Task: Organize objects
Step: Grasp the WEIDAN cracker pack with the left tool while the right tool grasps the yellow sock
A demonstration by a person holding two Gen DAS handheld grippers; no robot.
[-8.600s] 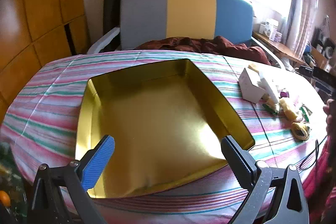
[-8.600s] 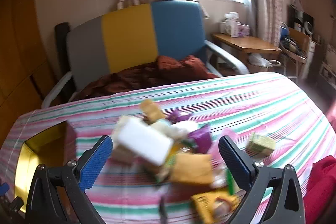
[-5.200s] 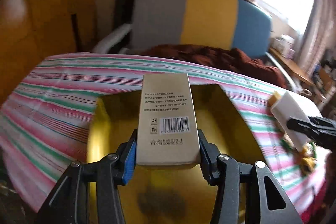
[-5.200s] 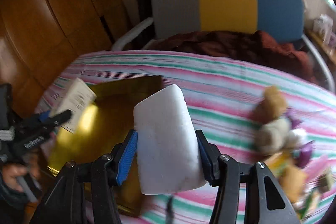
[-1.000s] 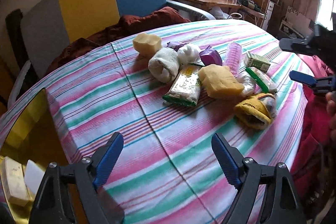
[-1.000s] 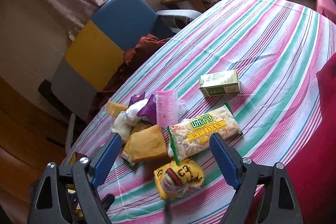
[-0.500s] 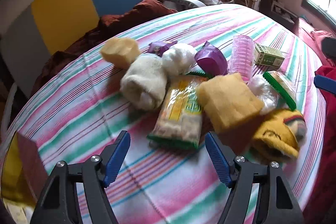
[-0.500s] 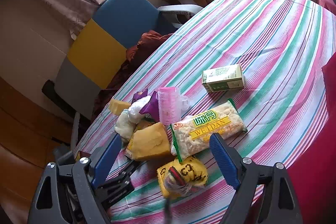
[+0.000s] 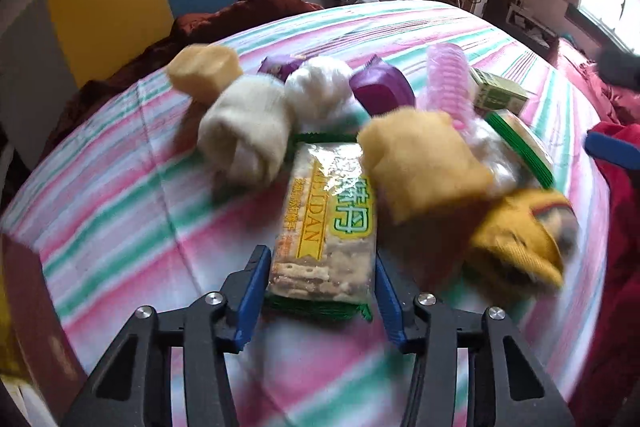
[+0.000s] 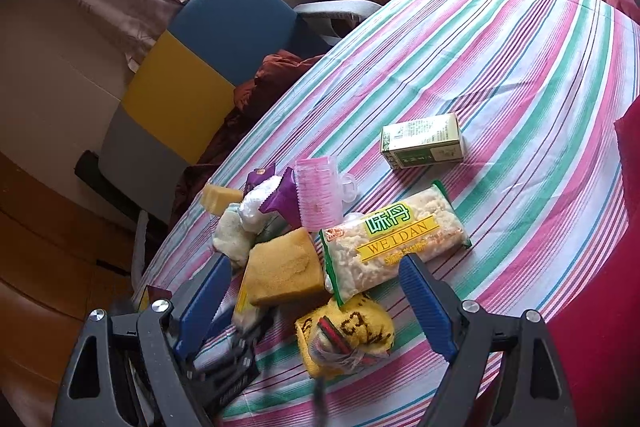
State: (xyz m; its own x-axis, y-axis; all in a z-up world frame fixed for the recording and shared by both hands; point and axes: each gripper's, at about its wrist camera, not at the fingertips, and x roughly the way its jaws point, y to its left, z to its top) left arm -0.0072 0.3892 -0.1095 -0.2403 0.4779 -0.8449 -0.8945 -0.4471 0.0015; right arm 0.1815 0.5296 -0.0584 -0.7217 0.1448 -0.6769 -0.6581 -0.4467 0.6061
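A: Left wrist view?

B: My left claw (image 9: 322,285) has just been closing; its jaws flank the cracker packet (image 9: 326,223) end, apparently touching. I'd squeeze squarely. The yellow sponge (image 9: 420,163) overlaps the packet ahead-right.

A: Right wrist view?

B: My right claw (image 10: 316,297) hangs wide open, empty, above the sock bundle (image 10: 346,337) on the worktop (image 10: 520,67).

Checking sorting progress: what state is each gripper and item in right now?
left gripper, jaws just closed in, pads on the cracker packet
right gripper, open, empty
cracker packet, lying flat, gripped at its near end
pink cup, tipped on its side
green box, closed, lying alone
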